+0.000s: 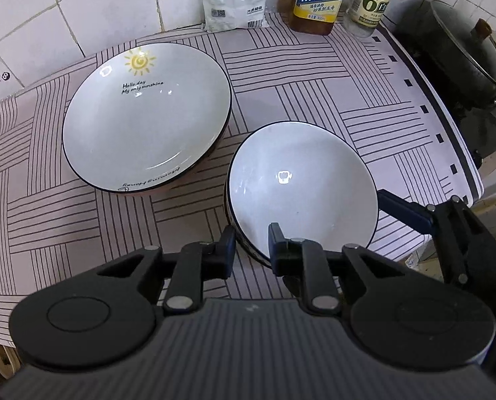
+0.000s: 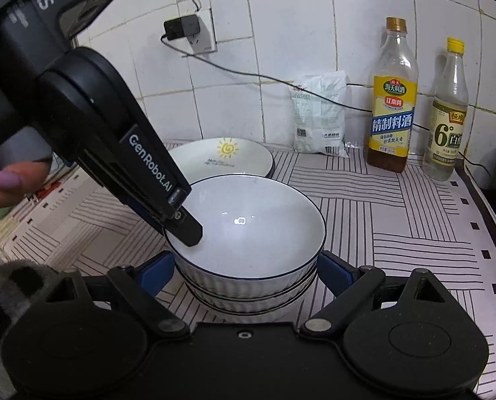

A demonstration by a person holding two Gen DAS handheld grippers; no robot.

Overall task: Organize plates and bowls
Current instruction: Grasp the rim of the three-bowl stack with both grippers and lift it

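A white bowl with a dark rim and ribbed outside sits on top of a stack of like bowls on the striped mat. My left gripper is shut on its near rim, one finger inside and one outside. My right gripper straddles the bowl, its blue pads against both sides; one of its fingers shows at the bowl's right edge. A white plate with a yellow sun lies on another plate behind and left of the bowls.
Two bottles and a white bag stand against the tiled wall. A dark lidded pan sits on the stove beyond the mat's right edge. A charger and its cable hang from a wall socket.
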